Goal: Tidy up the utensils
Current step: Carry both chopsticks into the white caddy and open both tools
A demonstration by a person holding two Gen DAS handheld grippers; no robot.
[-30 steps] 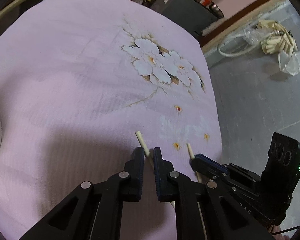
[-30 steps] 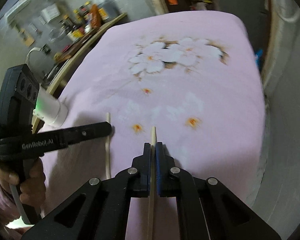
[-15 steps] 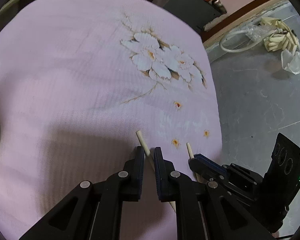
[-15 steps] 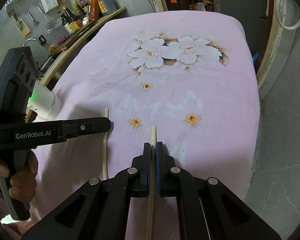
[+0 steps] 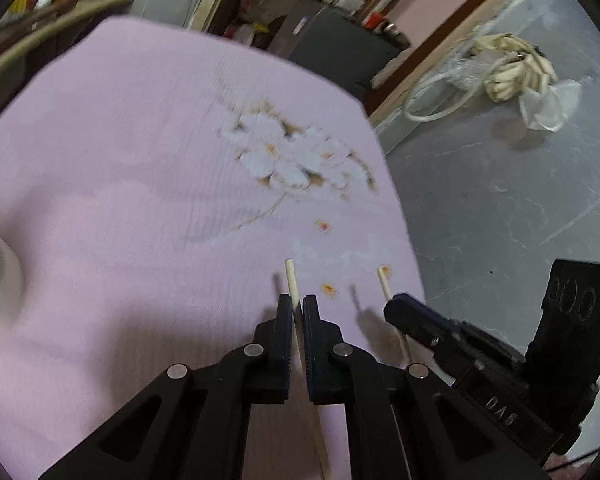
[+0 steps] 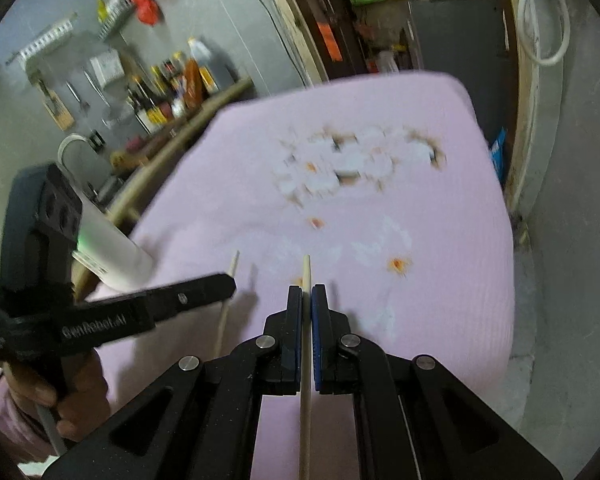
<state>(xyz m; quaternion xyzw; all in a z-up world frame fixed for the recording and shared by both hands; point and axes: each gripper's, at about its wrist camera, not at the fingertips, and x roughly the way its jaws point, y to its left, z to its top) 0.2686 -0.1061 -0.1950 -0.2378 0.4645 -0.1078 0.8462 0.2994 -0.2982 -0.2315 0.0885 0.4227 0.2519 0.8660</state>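
A thin, round, pale wooden chopstick (image 5: 293, 285) stands clamped between the ribbed dark-blue pads of the black left gripper (image 5: 297, 307), whose jaws have just been closing on it; its blunt tip pokes out past the fingertips above the pink ribbed tablecloth with a white flower print (image 5: 140, 184), and its lower length runs down between the fingers and out of the bottom of the view. A second, matching pale wooden chopstick (image 6: 306, 276) is pinched the same way in the black right gripper (image 6: 307, 300), jaws pressed together on it. Both sticks cast thin shadows on the cloth. A hand (image 6: 66, 394) with a pink sleeve grips the left tool's handle. A smooth white cylindrical container (image 6: 112, 248) stands at the cloth's left edge, partly hidden behind that tool. The flower print and the shelf clutter behind are smeared by blur
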